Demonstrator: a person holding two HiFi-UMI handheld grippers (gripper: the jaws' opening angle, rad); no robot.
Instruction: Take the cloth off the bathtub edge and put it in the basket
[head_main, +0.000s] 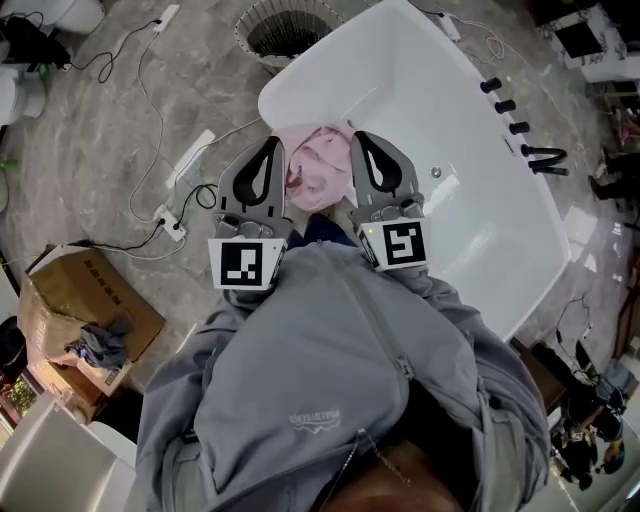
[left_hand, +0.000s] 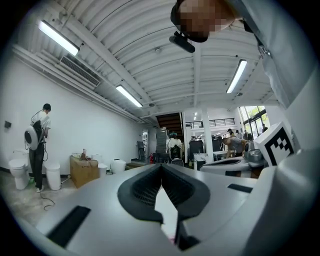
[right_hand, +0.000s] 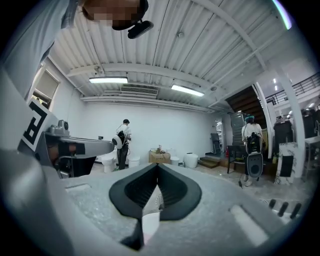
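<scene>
Basket partly beyond the top edge

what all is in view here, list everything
bathtub: one, white, upper right of the head view
cloth: one, pink, on the bathtub's near edge
basket: one, pale mesh, on the floor past the bathtub's end
tap fittings: four, black, along the bathtub's rim
cardboard box: one, brown, on the floor at lower left
rag: one, grey, inside the cardboard box
power strips: at least two, white, on the floor left of the bathtub, with cables
jacket: one, grey, worn by the person
left hand-held gripper: grey with black pads, left of the cloth, shut
right hand-held gripper: same colours, right of the cloth, shut
</scene>
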